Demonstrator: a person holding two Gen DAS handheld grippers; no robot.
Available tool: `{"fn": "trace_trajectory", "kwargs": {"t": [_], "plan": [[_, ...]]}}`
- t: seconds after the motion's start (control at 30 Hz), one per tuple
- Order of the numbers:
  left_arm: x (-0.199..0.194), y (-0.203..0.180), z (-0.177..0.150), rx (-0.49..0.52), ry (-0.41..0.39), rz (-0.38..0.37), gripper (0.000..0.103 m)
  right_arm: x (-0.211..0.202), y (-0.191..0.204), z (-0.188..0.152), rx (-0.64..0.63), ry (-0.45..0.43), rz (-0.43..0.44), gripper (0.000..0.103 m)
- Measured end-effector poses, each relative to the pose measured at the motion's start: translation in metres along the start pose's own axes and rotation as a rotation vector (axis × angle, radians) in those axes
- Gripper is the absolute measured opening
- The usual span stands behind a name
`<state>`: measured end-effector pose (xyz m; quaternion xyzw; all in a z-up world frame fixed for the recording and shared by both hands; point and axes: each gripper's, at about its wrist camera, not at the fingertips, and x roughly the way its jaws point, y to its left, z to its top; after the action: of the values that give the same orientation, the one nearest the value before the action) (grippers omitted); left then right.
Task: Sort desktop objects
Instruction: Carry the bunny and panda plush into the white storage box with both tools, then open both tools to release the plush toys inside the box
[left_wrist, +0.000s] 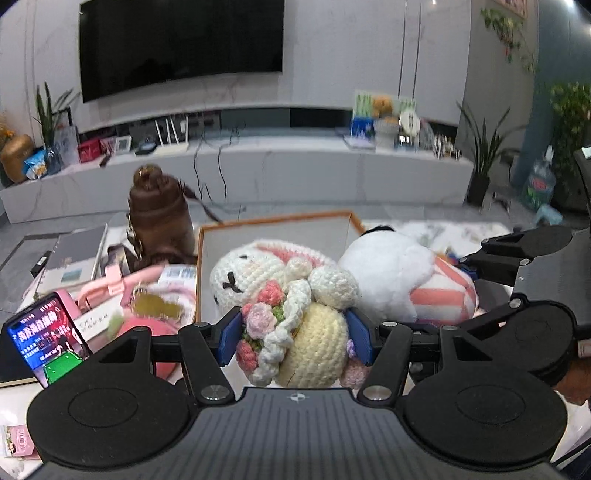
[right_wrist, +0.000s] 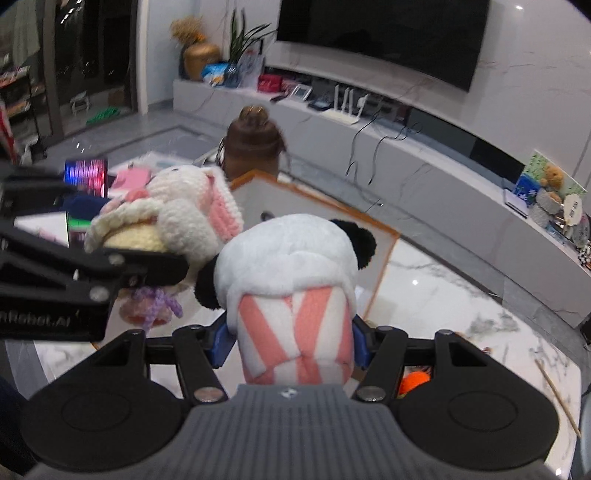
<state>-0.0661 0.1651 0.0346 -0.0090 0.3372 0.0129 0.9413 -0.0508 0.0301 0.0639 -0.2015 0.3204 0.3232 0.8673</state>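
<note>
While both toys hang in the air side by side, the cream crocheted bunny with pink ears and a yarn flower bouquet (left_wrist: 291, 314) sits pinched at its yellow body between the blue pads of the left gripper (left_wrist: 295, 341). Just beside it, the white plush panda in a pink-striped wrap (right_wrist: 291, 288) is clamped at its striped lower half by the right gripper (right_wrist: 291, 341). Both hover over the shallow white tray with an orange rim (left_wrist: 273, 229) on the white marble table (right_wrist: 443, 295). Behind the tray stands a brown leather bag (left_wrist: 159, 218); to its left a lit phone (left_wrist: 48, 339) leans among pink clutter.
</note>
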Motion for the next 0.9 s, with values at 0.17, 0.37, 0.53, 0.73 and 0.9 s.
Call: {"fn": "trace_trajectory", "kwargs": {"t": [0.17, 0.37, 0.53, 0.73, 0.9], "plan": [[0.02, 0.006, -0.007, 0.041, 0.08, -0.029, 0.065, 0.025, 0.012, -0.008, -0.074, 0.051, 0.042, 0.06], [0.038, 0.006, -0.014, 0.057, 0.132, -0.048, 0.042, 0.049, 0.019, -0.012, -0.084, 0.118, 0.073, 0.039], [0.043, 0.01, -0.016, 0.047, 0.143, -0.048, 0.042, 0.052, 0.02, -0.014, -0.081, 0.128, 0.09, 0.041], [0.044, 0.02, -0.014, -0.01, 0.136, -0.042, 0.06, 0.05, 0.02, -0.014, -0.066, 0.117, 0.093, 0.059], [0.043, 0.02, -0.012, -0.021, 0.117, -0.048, 0.068, 0.047, 0.021, -0.009, -0.054, 0.101, 0.098, 0.059]]}}
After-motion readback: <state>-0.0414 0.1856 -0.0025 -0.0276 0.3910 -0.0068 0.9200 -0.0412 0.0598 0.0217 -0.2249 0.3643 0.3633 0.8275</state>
